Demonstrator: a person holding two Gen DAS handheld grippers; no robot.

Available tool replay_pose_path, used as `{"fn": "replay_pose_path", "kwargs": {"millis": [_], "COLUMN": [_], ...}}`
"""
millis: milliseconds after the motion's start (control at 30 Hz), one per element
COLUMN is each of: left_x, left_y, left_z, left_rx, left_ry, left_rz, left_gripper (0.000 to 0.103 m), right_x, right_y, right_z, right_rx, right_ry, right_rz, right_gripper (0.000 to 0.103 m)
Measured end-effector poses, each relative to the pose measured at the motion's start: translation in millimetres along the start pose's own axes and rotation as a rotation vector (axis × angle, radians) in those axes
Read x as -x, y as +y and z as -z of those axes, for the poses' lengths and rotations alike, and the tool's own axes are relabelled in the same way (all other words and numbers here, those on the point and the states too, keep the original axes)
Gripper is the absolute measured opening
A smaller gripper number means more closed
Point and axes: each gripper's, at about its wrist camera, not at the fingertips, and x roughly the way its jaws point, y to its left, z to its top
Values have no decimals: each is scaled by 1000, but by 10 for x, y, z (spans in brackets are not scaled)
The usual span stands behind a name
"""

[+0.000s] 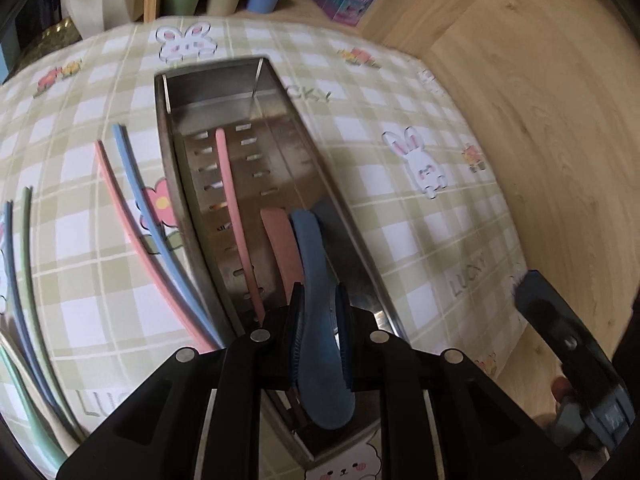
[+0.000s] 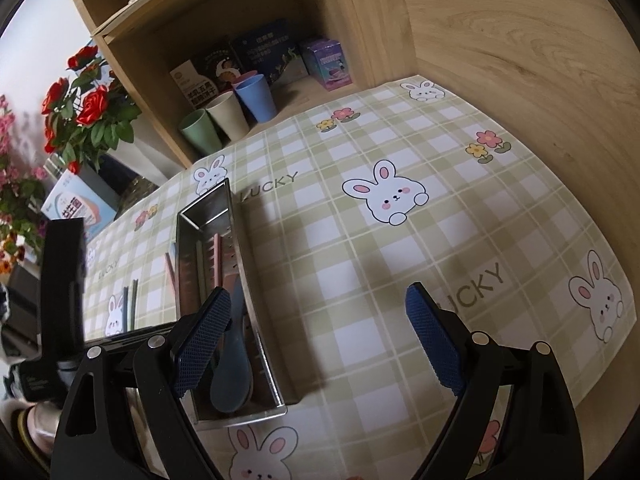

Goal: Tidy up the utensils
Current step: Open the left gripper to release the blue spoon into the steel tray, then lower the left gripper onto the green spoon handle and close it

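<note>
A long steel slotted tray [image 1: 162, 128] lies on the checked bunny tablecloth. Inside it are a pink chopstick [image 1: 230, 200], a pink spoon handle [image 1: 280, 240] and a blue spoon [image 1: 316, 252]. My left gripper [image 1: 319, 292] is over the tray's near end, shut on the blue spoon's handle, and the spoon's bowl hangs low under the jaws. In the right wrist view the blue spoon [image 2: 232, 376] sits at the near end of the tray [image 2: 250, 292]. My right gripper [image 2: 318, 294] hovers open and holds nothing, just right of the tray.
Loose pink [image 1: 120, 208] and blue [image 1: 138, 192] chopsticks lie left of the tray, with green and blue ones [image 1: 26, 236] further left. A wooden shelf holds cups [image 2: 224, 116] and boxes [image 2: 328, 64]. Red flowers [image 2: 88, 108] stand at the left, and a wood wall is on the right.
</note>
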Motion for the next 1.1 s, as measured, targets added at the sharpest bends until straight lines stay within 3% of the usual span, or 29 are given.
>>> {"fn": "replay_pose_path", "kwargs": {"millis": [233,433,633,800,1100], "left_x": [728,1329,1766,1850,1436], "left_y": [252,819,1570,2017,1948], "left_z": [73,240,584,853,1116], "left_rx": [-68,-61,57,155,116], "left_ry": [-160,-290,-373,-351,-219], "left_rz": [43,-74,-217,-267,-220], "left_gripper": [28,30,30,30,30], "right_x": [17,-59,-130,-196,-282], "right_y": [151,464,932,1398,1858], "right_z": [59,163,212,258,573], "right_rx": [-1,39,113,193,277], "right_ry": [2,6,4,-2,34], "right_rz": [-2,-49,-93,-114,-139], "right_gripper": [86,86,86,86,86]}}
